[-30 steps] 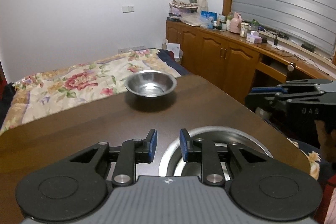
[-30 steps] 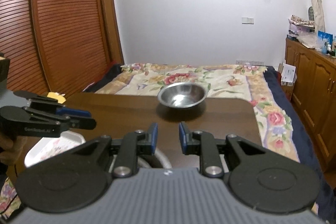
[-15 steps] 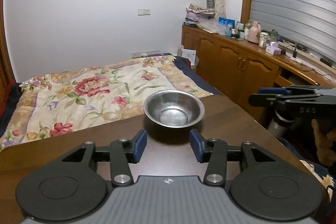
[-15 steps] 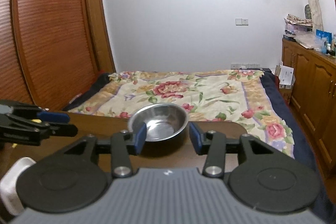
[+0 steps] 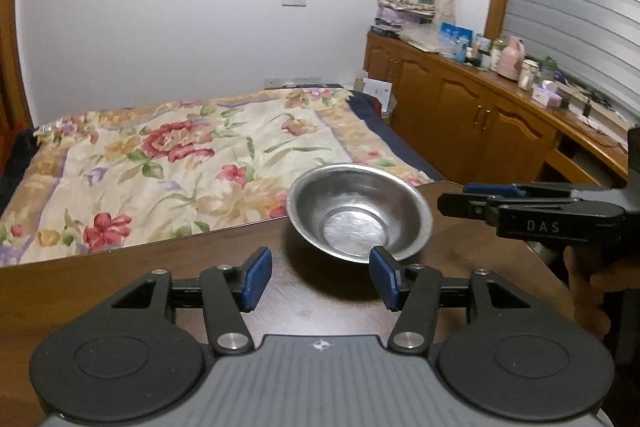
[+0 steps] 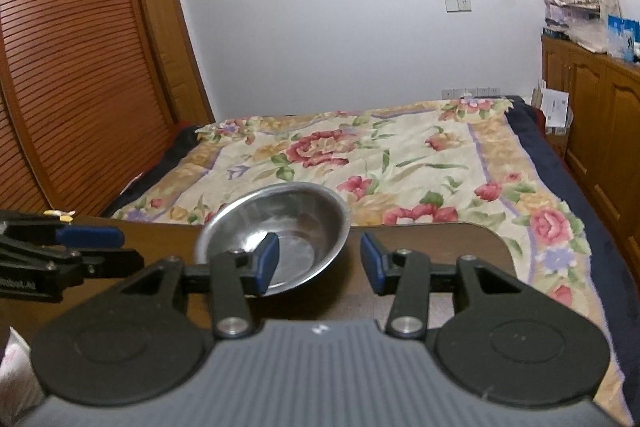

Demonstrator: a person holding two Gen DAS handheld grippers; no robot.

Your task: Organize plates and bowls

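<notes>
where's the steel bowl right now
The bowl sits at the far edge of the table, next to the bed. The left gripper is just short of it; the right gripper straddles its right rim, both open.

A single metal bowl (image 5: 360, 217) sits upright on the dark wooden counter (image 5: 160, 275), close to the far edge that borders the bed. It is round, shallow and silvery, with a thin rolled rim, sloping walls and a small flat bottom that catches the light. The inside is empty and dully reflective, with faint smears. From the right wrist view the bowl (image 6: 288, 227) appears left of centre, its near wall partly hidden
</notes>
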